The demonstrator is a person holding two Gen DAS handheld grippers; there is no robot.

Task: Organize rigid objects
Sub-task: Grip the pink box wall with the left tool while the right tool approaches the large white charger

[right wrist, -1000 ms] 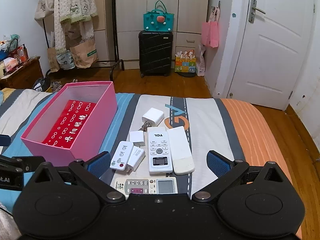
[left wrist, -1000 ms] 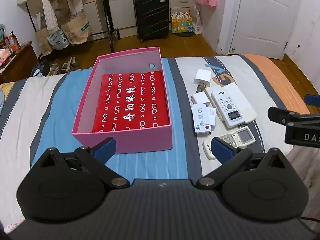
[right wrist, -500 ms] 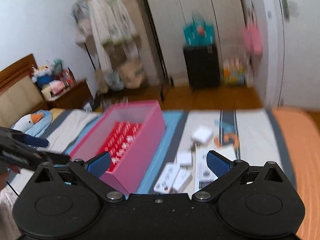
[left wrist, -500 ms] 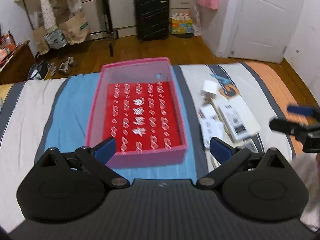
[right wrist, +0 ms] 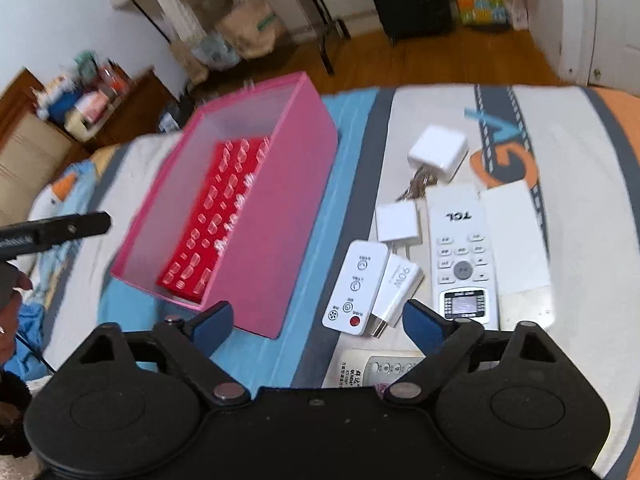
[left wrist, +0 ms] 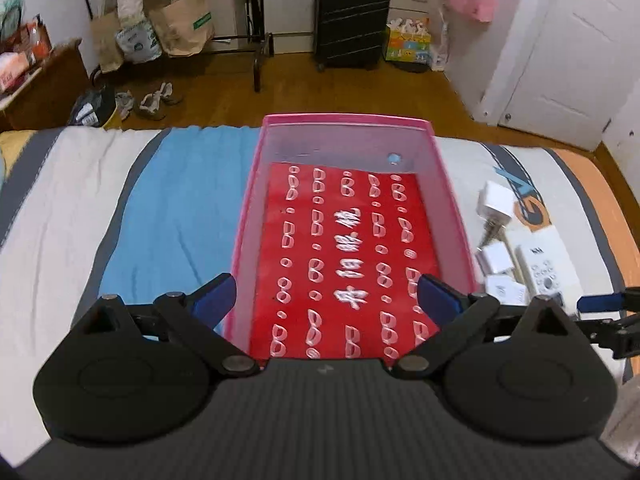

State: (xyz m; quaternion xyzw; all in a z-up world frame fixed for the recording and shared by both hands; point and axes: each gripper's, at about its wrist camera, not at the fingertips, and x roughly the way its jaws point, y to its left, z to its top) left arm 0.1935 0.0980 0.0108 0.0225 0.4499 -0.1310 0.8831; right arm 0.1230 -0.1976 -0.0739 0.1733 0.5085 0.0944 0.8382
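Wooden floor (left wrist: 224, 92), white door (left wrist: 560, 52), black suitcase (left wrist: 352, 20)

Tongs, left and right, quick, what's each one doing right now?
Left tongs: open, holding nothing, above the pink box.
Right tongs: open and closing, nothing gripped, above the small remote.

Box (right wrist: 256, 216) on bed (right wrist: 580, 152), open side up; card (left wrist: 344, 264) flat inside. At 3 o'clock of box: small remote (right wrist: 356, 288) touching charger (right wrist: 398, 292), TCL remote (right wrist: 462, 256) further right, square adapter (right wrist: 438, 158) at 12 o'clock of these
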